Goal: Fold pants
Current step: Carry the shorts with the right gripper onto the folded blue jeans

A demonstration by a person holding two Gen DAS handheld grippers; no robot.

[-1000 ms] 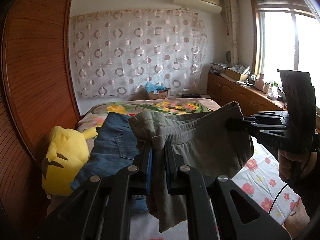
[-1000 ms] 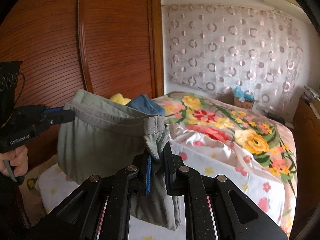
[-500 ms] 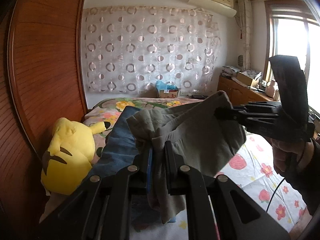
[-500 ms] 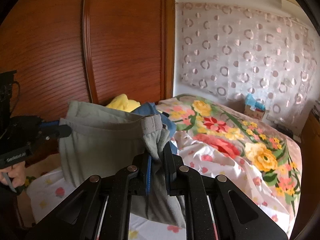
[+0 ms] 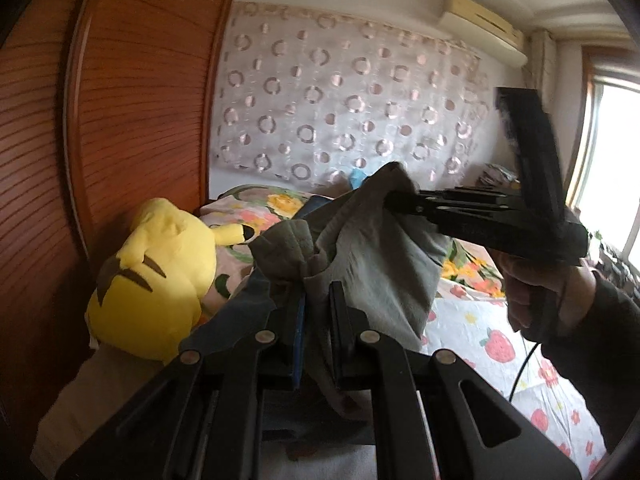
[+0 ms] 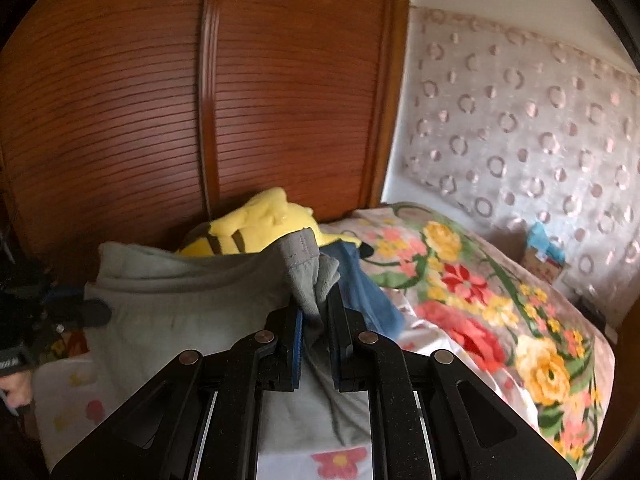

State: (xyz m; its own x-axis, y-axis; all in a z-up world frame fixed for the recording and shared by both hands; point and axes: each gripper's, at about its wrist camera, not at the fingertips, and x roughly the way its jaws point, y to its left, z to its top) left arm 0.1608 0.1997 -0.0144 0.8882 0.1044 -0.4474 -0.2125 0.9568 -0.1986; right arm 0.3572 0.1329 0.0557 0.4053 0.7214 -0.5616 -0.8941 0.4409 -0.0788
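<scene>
Holding the soft grey-green cotton pants (image 5: 384,272) in the air above the flower-printed bed (image 5: 480,344), you have the left gripper (image 5: 318,312) pinched on one bunched end of the waistband, while the right gripper (image 5: 394,200) reaches in from the right side and bites the other end, its jaws pressed together on the cloth. The fabric between them sags in a loose fold, so draw your hands apart until the waistband runs level. A yellow plush toy (image 5: 152,280) sits at the bed's left edge against the slatted wooden wardrobe door (image 5: 132,120), and blue denim jeans (image 5: 240,312) lie just beside it, under the hanging pants. From the right wrist camera, the right gripper (image 6: 316,324) is clamped on a gathered tuft of waistband, and the pants (image 6: 180,308) stretch left to the left gripper (image 6: 94,312), also closed on the cloth. The legs hang below out of sight, so I judge you should lower them onto the bare sheet near the bed's front edge, clear of the jeans (image 6: 368,292) and the toy (image 6: 256,228), before folding.
</scene>
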